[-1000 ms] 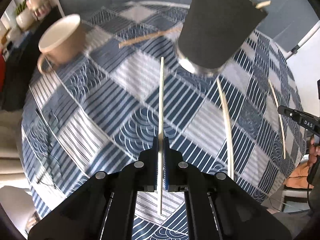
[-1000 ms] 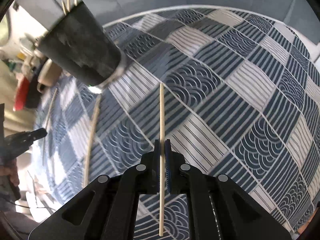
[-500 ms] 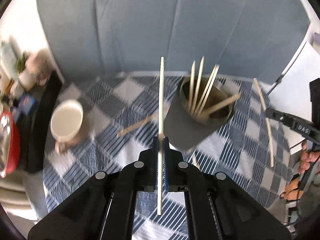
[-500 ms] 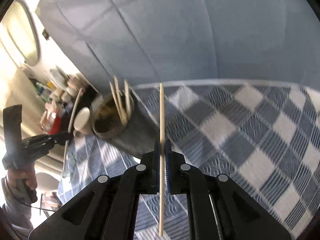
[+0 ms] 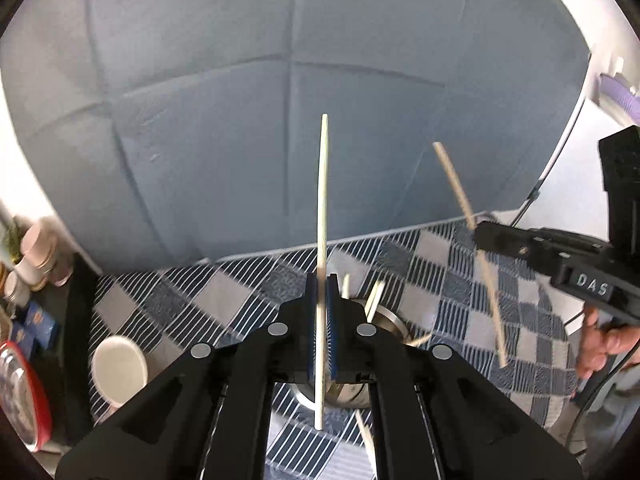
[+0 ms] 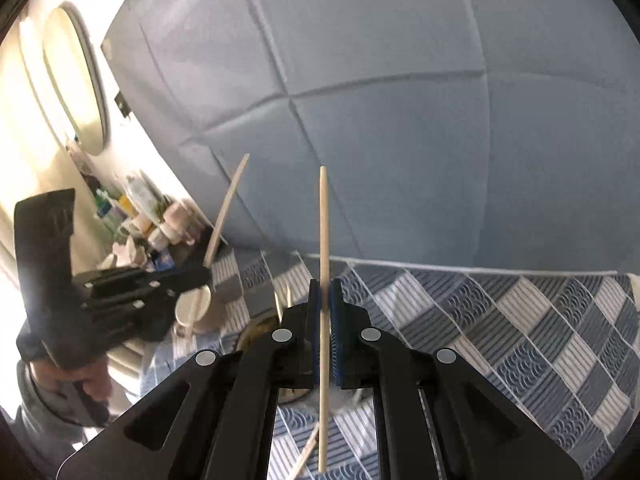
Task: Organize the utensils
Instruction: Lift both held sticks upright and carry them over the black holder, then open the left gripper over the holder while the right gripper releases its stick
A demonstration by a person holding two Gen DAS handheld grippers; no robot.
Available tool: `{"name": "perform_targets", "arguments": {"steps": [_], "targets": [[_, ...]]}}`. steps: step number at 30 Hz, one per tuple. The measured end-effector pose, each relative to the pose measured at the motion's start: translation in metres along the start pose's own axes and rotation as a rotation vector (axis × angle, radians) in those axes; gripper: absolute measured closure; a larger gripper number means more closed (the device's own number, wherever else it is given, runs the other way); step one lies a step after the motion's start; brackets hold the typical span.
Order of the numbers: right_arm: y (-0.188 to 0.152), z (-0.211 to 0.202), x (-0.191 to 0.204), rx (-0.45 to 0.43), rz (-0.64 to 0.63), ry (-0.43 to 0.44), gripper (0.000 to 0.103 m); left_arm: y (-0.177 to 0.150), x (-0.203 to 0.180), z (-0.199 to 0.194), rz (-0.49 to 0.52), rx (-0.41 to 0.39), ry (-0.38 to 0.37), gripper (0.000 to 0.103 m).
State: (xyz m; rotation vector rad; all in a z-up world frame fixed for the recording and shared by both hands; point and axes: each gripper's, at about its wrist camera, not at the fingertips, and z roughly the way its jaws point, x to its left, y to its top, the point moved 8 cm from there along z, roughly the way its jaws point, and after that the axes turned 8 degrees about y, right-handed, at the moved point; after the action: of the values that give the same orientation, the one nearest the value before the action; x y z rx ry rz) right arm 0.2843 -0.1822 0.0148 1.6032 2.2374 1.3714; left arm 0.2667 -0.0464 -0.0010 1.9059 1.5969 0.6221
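Note:
My left gripper [image 5: 321,292] is shut on a pale wooden chopstick [image 5: 322,200] held upright. Just below and behind its jaws stands the dark utensil cup [image 5: 384,320] with several chopsticks in it. My right gripper [image 6: 325,296] is shut on another chopstick [image 6: 323,232], also upright, above the same cup [image 6: 260,328]. The right gripper [image 5: 480,236] shows in the left wrist view with its chopstick [image 5: 456,184]. The left gripper [image 6: 204,274] shows in the right wrist view with its chopstick [image 6: 228,204].
A blue and white checked cloth [image 6: 500,320] covers the table. A cream mug [image 5: 118,368] stands at the left. One loose chopstick [image 6: 306,456] lies on the cloth below the cup. A padded grey wall [image 5: 280,120] is behind; a cluttered shelf [image 6: 148,224] is at far left.
Both grippers have risen from the cloth and tilted up with their chopsticks, and now stand close over the cup. The views now face the wall.

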Motion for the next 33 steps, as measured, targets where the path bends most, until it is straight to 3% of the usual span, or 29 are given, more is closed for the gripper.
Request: {"name": "perform_targets", "arguments": {"steps": [9, 16, 20, 26, 33], "targets": [[0.012, 0.038, 0.007, -0.092, -0.006, 0.058, 0.098, -0.001, -0.008, 0.034, -0.048, -0.037, -0.053, 0.098], [-0.003, 0.065, 0.003, -0.142, 0.021, 0.124, 0.098, -0.023, -0.006, 0.062, -0.072, 0.003, -0.062, 0.098], [-0.012, 0.070, 0.000, -0.182, 0.058, 0.177, 0.098, -0.026, -0.007, 0.057, -0.098, -0.079, -0.112, 0.098], [-0.033, 0.079, 0.005, -0.147, 0.047, 0.190, 0.098, -0.043, -0.015, 0.057, -0.093, -0.085, -0.146, 0.098], [-0.048, 0.069, 0.005, -0.136, 0.032, 0.150, 0.095, -0.055, -0.015, 0.044, -0.057, -0.087, -0.107, 0.098]]}}
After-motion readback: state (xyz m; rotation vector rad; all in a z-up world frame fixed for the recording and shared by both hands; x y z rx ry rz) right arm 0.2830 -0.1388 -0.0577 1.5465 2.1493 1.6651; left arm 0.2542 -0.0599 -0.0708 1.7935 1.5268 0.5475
